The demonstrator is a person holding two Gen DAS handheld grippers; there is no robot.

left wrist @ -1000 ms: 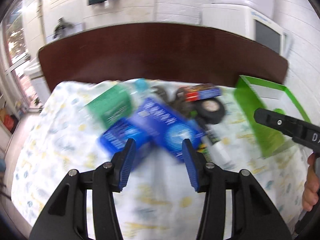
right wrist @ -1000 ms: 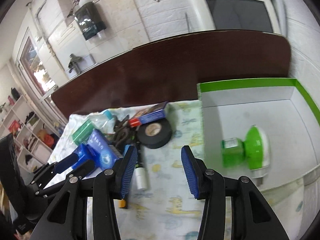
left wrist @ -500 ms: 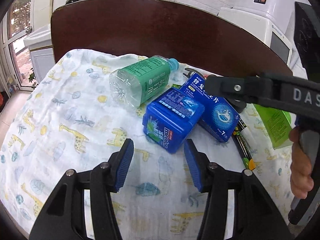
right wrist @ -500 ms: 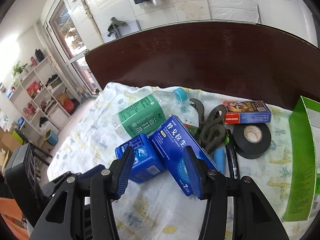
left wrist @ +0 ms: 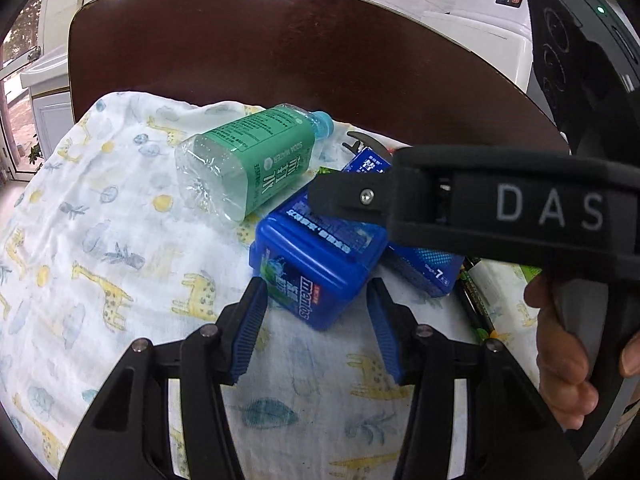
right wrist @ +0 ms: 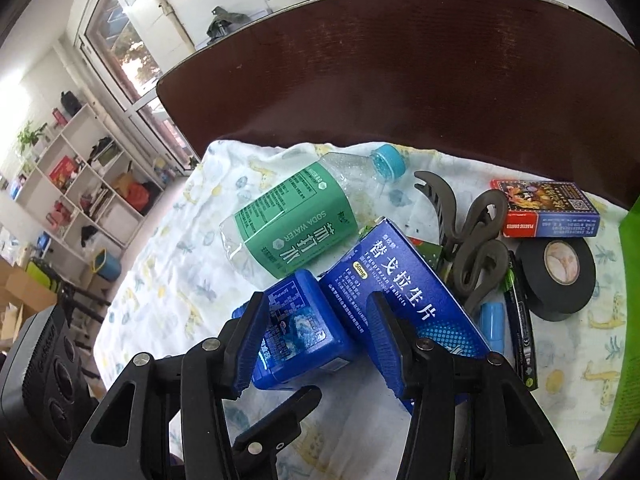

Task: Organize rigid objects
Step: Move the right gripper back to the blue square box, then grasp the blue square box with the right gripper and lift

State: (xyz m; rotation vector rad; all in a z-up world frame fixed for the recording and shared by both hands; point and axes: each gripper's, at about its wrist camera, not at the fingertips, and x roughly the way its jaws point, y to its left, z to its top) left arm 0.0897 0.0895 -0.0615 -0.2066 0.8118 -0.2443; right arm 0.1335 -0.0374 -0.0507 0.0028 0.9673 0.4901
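Two views: both look down on one cluttered table from the grippers.
Room: white tiled walls; in the right wrist view a window (right wrist: pixel 120 40) and open white shelving (right wrist: pixel 72 184) stand on the left side.
Table: dark reddish-brown top (right wrist: pixel 400 72) with a rounded edge, its near part covered.
Cloth: white with giraffes and leaves (left wrist: pixel 100 240), spread under every object.
Green box: only its edge (right wrist: pixel 628 320) shows at the right of the right wrist view; its contents cannot be seen.
Soda water bottle: clear, green label, blue cap (right wrist: pixel 296 220), lying on its side, its base towards the cameras.
Tablet box: flat blue carton with white lettering (right wrist: pixel 396 280), propped slantwise, touching the mint tub.
Mint tub: blue plastic, lid closed (left wrist: pixel 316 268), near the middle of the cloth just beside the bottle.
Tape roll: black (right wrist: pixel 556 276), lying flat at the right.
Card box: red and blue (right wrist: pixel 548 208), beyond the tape.
Hair claw: grey (right wrist: pixel 472 240), between the tablet box and the tape.
Pens: dark (right wrist: pixel 520 328), lying beside the tape.
Left gripper (left wrist: pixel 316 336): jaws part open, astride the tub's near corner, pads not touching it.
Right gripper (right wrist: pixel 316 344): jaws part open above the tub and tablet box, gripping nothing.
Hand: fingers (left wrist: pixel 568 360) around the right gripper's handle.
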